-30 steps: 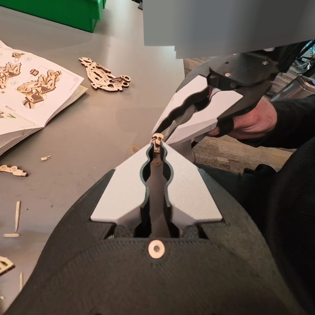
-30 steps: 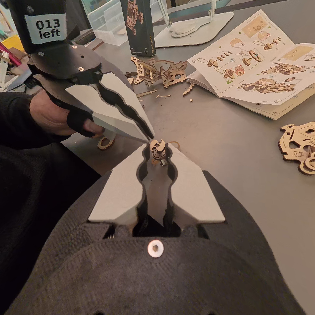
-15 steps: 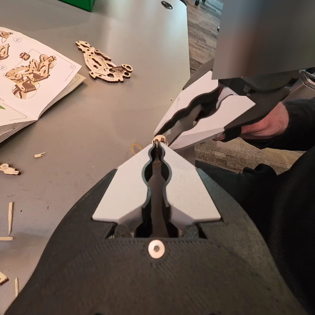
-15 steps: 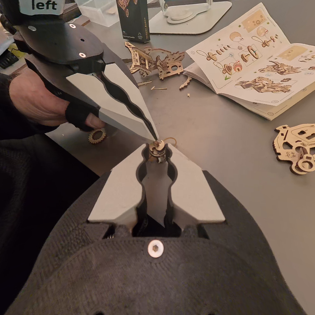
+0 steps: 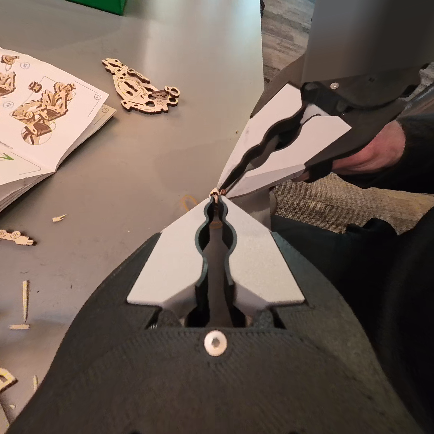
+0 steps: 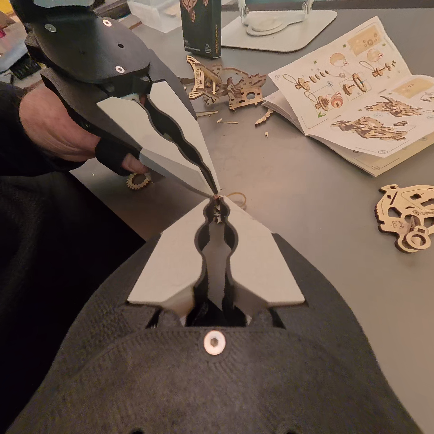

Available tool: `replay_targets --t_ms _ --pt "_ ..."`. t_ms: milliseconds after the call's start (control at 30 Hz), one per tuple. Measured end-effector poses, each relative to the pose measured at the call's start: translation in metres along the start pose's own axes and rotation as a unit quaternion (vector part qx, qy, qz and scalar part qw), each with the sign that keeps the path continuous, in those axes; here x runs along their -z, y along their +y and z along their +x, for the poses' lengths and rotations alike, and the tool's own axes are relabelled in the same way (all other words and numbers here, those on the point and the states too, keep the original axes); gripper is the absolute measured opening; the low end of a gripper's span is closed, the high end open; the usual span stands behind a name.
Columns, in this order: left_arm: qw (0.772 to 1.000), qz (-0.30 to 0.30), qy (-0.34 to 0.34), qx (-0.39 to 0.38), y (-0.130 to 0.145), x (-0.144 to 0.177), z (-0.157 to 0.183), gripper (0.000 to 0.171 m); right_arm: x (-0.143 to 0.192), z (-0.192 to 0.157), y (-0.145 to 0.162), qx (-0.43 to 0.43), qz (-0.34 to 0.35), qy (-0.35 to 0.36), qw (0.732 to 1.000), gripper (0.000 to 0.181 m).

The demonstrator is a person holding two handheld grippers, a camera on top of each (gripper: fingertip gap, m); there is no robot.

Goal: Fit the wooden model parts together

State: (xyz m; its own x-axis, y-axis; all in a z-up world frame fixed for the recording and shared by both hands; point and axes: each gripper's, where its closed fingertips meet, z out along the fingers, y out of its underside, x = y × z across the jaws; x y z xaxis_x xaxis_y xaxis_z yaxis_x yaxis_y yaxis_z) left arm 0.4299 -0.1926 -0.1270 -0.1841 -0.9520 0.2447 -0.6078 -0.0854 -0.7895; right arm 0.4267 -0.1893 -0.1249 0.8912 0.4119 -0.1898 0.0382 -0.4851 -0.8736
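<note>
Both grippers' tips are brought closer together than a second ago, meeting over the grey table (image 6: 293, 187).

A small wooden part (image 5: 214, 193) is pinched by the left gripper (image 5: 216, 198); another wooden piece (image 6: 217, 211) is clamped in the right gripper (image 6: 217, 199). One open booklet (image 6: 366, 103), one half-built model (image 6: 225, 87), one flat laser-cut panel (image 5: 138, 87), one toothed gear (image 6: 137, 182) and carpeted floor (image 5: 328, 206) are seen.

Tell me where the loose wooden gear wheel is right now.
In the right wrist view the gear wheel lies flat on the grey table near its left edge, just under the hand holding the left gripper.
</note>
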Motion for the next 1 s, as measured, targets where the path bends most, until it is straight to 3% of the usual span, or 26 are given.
replay_targets --t_ms 300,567,867,1000 --pt "1.000 0.002 -0.009 -0.004 0.000 0.001 -0.001 0.000 0.001 -0.001 -0.001 0.011 0.007 -0.004 1.000 0.001" --pt "1.000 0.000 -0.013 0.005 0.002 0.007 0.001 0.003 0.016 0.007 0.005 0.004 0.001 -0.027 1.000 0.020" --pt "0.999 -0.014 -0.036 -0.004 0.006 0.003 0.001 0.003 0.003 0.000 0.013 0.024 -0.015 -0.044 0.999 0.020" --pt "0.999 -0.016 -0.042 -0.004 0.007 0.003 0.000 0.004 -0.001 -0.001 0.016 0.032 -0.020 -0.041 0.998 0.028"
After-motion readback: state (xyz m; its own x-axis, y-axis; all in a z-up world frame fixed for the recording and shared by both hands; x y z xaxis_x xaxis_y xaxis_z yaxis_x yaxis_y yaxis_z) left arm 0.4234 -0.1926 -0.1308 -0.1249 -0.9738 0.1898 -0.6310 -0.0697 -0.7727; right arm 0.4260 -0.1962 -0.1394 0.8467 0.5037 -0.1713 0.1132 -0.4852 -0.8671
